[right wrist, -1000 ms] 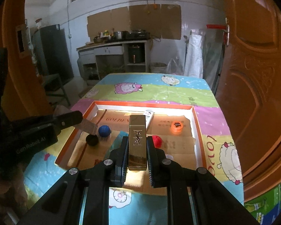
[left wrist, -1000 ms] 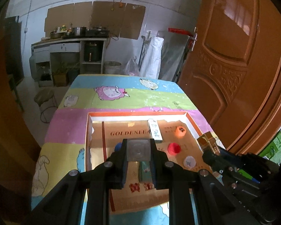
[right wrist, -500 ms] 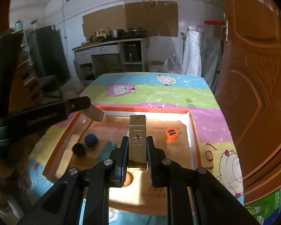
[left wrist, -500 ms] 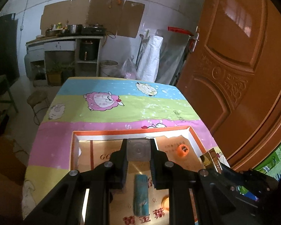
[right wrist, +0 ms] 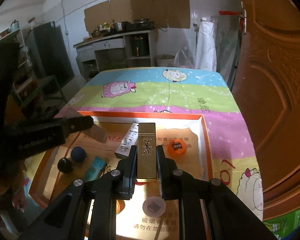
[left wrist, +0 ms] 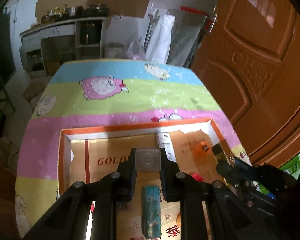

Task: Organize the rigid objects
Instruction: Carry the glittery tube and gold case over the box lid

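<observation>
An orange-rimmed cardboard tray lies on the cartoon-print tablecloth. My right gripper is shut on a gold rectangular box, held above the tray's middle. My left gripper is shut on a greyish square block over the tray's left half. In the right wrist view that block looks brownish and sticks out of the left gripper. In the tray lie a teal tube, a white tube, an orange cap, a blue ball and a black ball.
A clear round lid rests in the tray under my right gripper. A brown door stands close along the table's right side. Behind the table's far edge are a counter with pots and white sacks.
Both grippers have moved forward and lower over the tray, each keeping its object. The teal tube now lies beneath the left fingers, and the two balls have slid to the right gripper's left.
</observation>
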{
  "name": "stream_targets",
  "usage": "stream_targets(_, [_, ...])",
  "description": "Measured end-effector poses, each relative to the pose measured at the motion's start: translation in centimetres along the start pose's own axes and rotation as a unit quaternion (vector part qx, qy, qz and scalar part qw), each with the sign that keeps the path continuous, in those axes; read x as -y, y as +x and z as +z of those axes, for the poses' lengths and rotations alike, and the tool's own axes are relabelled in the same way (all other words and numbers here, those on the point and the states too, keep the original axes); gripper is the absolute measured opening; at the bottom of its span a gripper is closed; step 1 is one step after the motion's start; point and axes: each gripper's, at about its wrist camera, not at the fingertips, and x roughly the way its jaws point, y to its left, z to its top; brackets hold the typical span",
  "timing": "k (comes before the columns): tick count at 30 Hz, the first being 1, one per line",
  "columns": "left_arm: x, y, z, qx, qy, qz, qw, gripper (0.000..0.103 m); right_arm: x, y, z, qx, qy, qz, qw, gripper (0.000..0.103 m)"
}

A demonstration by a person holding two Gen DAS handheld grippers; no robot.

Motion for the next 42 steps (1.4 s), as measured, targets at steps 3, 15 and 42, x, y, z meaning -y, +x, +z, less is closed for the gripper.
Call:
stream_targets(3, [0.1, 0.6, 0.0, -0.012, 0.004, -0.001, 0.9999, 0.020, 0.1, 0.5, 0.1, -0.003, -0.004, 0.001, 1.000, 0.018])
stream_targets(15, [0.1, 1.7, 0.5, 0.006, 0.001, 0.008, 1.0000, 0.020, 0.4, 1.6, 0.1, -0.011, -0.001, 0.004, 1.000, 0.018])
stream_targets(42, [-0.5, 4.0, -1.4, -0.020, 0.004, 0.026, 0.9995, 0.020, 1.0, 4.8, 0.6, -0.041, 0.000, 0.004, 0.999, 0.018])
